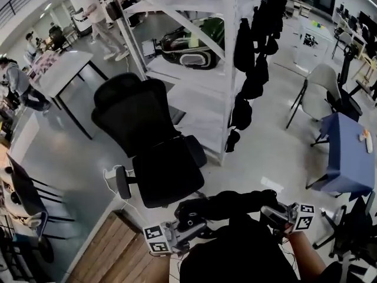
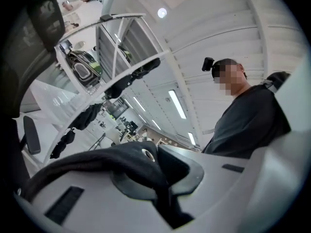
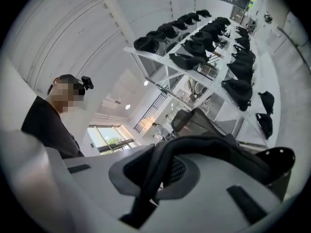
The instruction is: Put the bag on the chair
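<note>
A black mesh office chair (image 1: 159, 152) stands on the pale floor in front of me, seat toward me. A black bag (image 1: 235, 208) hangs low between both grippers, just short of the seat's front edge. My left gripper (image 1: 179, 232) is shut on a black strap (image 2: 121, 157) of the bag with a metal eyelet, the jaws (image 2: 163, 183) clamped on the fabric. My right gripper (image 1: 283, 217) is shut on another black strap (image 3: 204, 147), which loops up out of the jaws (image 3: 158, 181). The chair (image 3: 194, 123) also shows beyond the right strap.
A white shelving rack (image 1: 194, 52) hung with several black bags stands right behind the chair. A blue table (image 1: 347, 152) and a grey chair (image 1: 318, 93) are at the right. A wooden platform (image 1: 118, 252) lies lower left, with a white table (image 1: 62, 69) and people far left.
</note>
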`<state>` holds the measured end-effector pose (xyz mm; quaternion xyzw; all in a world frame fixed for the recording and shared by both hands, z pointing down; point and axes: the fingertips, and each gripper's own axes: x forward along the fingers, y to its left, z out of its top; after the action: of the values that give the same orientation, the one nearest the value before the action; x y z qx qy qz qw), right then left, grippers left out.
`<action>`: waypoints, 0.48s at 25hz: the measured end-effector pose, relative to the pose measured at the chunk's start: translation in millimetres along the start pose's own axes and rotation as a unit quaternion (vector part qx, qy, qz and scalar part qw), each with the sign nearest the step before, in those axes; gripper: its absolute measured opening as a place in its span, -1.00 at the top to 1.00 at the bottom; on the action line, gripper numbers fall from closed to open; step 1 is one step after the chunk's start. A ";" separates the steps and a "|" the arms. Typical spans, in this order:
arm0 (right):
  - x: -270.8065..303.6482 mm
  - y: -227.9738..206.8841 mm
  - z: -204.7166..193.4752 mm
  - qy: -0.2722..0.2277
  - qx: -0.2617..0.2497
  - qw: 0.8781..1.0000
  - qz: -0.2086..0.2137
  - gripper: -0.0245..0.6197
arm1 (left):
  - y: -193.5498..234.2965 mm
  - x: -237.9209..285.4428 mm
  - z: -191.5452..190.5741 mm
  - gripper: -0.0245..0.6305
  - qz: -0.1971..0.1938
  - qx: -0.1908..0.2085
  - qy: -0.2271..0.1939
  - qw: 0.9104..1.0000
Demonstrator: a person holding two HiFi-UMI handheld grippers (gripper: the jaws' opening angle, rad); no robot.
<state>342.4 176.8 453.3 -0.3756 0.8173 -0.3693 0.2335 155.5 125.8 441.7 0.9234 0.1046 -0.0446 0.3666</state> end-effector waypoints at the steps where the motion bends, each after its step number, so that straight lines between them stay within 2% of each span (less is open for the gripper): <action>1: 9.4 -7.7 7.9 0.012 0.004 1.000 0.012 0.86 | 6.7 0.4 4.8 0.84 0.015 -0.003 -0.014 1.000; 6: 52.1 -40.9 45.0 0.057 0.023 0.996 0.060 0.86 | 34.8 2.9 29.2 0.84 0.076 0.000 -0.073 0.994; 12: 109.4 -69.8 67.7 0.150 0.034 0.982 0.111 0.86 | 57.8 -8.2 56.0 0.84 0.159 0.011 -0.134 0.978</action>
<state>351.2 30.7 454.5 -0.2149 0.8664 -0.4213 0.1601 160.2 45.0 440.9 0.9180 -0.0937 -0.1103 0.3692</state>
